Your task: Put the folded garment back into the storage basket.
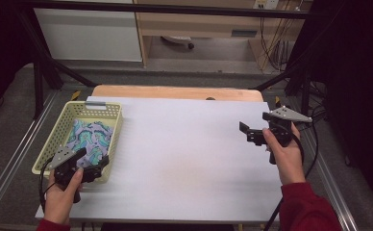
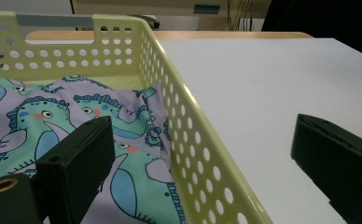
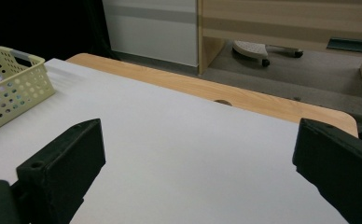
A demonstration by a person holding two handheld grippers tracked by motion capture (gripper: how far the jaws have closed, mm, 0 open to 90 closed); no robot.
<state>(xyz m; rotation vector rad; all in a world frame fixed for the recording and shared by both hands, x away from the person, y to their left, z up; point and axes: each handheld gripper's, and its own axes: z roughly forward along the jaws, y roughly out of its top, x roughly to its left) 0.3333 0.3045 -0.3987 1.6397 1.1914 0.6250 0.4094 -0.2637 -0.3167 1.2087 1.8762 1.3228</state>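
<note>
A pale yellow perforated basket (image 1: 119, 119) stands at the table's left edge and holds a lilac cloth (image 1: 92, 136) printed with green seahorses. My left gripper (image 1: 94, 156) hovers at the basket's near right corner, open. In the left gripper view its jaws straddle the basket's right wall (image 2: 123, 46), one jaw over the cloth (image 2: 123, 121) and one over the table; the left gripper (image 2: 202, 135) holds nothing. My right gripper (image 1: 246, 132) is open above the table's right side, pointing left. In its own view the right gripper (image 3: 198, 135) is empty, with the basket (image 3: 16, 88) far off.
A white sheet (image 1: 184, 154) covers the table, with a wooden strip (image 1: 175, 91) at its far edge. Black frame bars (image 1: 50, 67) rise at both far corners. Beyond are a wooden desk (image 1: 199, 24), a white cabinet (image 1: 88, 33) and hanging cables (image 1: 271, 43).
</note>
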